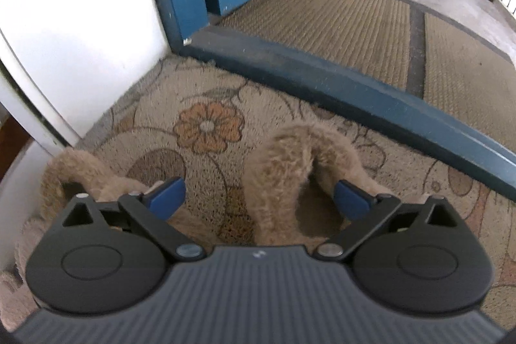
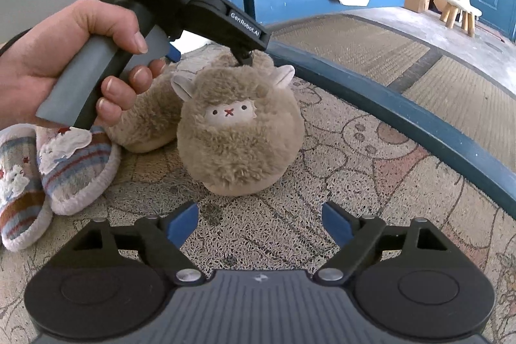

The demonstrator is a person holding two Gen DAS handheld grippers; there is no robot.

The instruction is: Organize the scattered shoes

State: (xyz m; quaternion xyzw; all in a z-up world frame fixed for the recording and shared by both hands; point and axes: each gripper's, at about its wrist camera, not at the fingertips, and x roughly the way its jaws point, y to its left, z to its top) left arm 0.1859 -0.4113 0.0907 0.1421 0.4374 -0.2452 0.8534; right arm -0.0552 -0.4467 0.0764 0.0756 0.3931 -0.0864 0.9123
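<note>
Left gripper (image 1: 260,199): my jaws stand wide apart, straddling the heel end of the sheep slipper (image 2: 240,131); the pads press on nothing.
Right gripper (image 2: 259,223): my fingers are spread, only the doormat (image 2: 338,182) between them.
Sheep slipper: upright on the mat at 12 o'clock from my right gripper, face toward it.
Second sheep slipper (image 2: 151,115): touching the first, at 10 o'clock from my right gripper.
Striped slippers (image 2: 48,176): a pair side by side at 9 o'clock.
Left hand (image 2: 64,66): wrapped round the grey handle.
Threshold (image 2: 403,118): blue, at 2 o'clock.
</note>
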